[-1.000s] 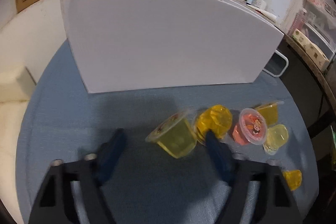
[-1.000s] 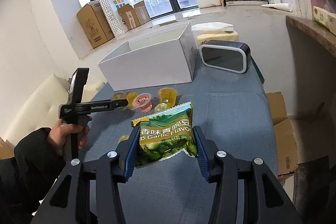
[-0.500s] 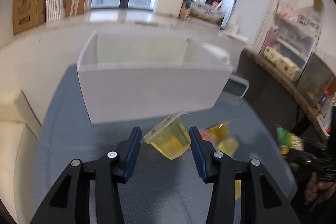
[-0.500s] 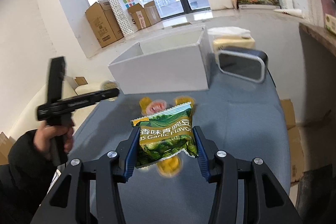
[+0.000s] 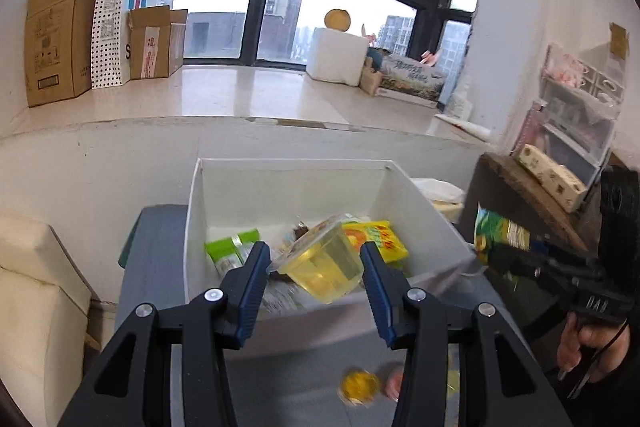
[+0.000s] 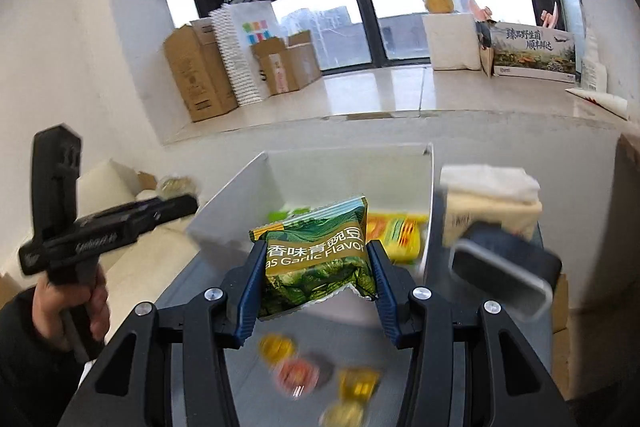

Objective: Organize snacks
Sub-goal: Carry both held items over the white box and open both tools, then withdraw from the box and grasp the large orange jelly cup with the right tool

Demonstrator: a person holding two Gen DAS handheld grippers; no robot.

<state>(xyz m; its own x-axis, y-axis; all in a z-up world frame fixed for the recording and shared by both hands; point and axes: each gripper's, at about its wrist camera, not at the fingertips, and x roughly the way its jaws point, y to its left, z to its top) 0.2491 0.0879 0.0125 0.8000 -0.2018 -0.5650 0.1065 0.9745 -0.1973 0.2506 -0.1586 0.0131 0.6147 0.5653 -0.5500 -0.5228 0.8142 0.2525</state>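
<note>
My left gripper (image 5: pixel 314 277) is shut on a yellow jelly cup (image 5: pixel 323 264), tilted, held above the near wall of the open white box (image 5: pixel 244 187). Green and yellow snack packets (image 5: pixel 378 240) lie inside the box. My right gripper (image 6: pixel 316 277) is shut on a green garlic pea packet (image 6: pixel 316 259), raised in front of the same white box (image 6: pixel 348 171). The right gripper with its packet (image 5: pixel 498 233) also shows at the right of the left wrist view. Several loose jelly cups (image 6: pixel 298 373) lie blurred on the blue tabletop below.
A dark rounded speaker-like device (image 6: pixel 504 273) and a cream pack (image 6: pixel 490 197) stand right of the box. Cardboard boxes (image 5: pixel 56 35) and a white foam box (image 5: pixel 338 57) sit on the window ledge. A shelf (image 5: pixel 576 131) is at right, a cream sofa (image 5: pixel 36 291) at left.
My left gripper closed on the yellow jelly cup and lifted it from the table up over the box. My right gripper carried the pea packet up and toward the box.
</note>
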